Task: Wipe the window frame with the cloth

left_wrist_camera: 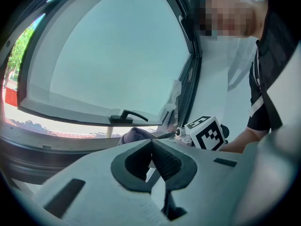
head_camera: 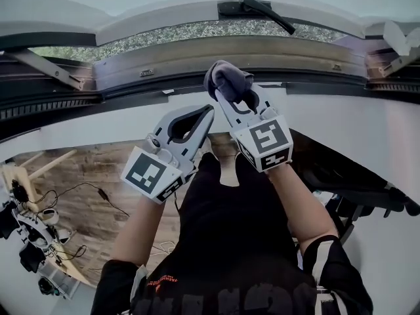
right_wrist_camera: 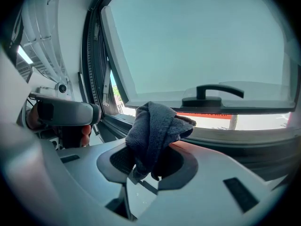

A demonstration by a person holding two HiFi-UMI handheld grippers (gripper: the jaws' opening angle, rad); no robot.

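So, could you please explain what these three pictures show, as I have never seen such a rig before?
A person holds a hand-held two-jaw gripper in each hand. One picture comes from a camera on the person's head, looking down. The other two come from cameras riding on the grippers. The right gripper is shut on a dark cloth, held up close to the window frame. The left gripper is shut and empty, beside it.

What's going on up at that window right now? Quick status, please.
Right tongs shut on bunched dark grey cloth. Left tongs shut, empty, alongside. Cloth up by the grey window frame; contact unclear. Nothing blocking.
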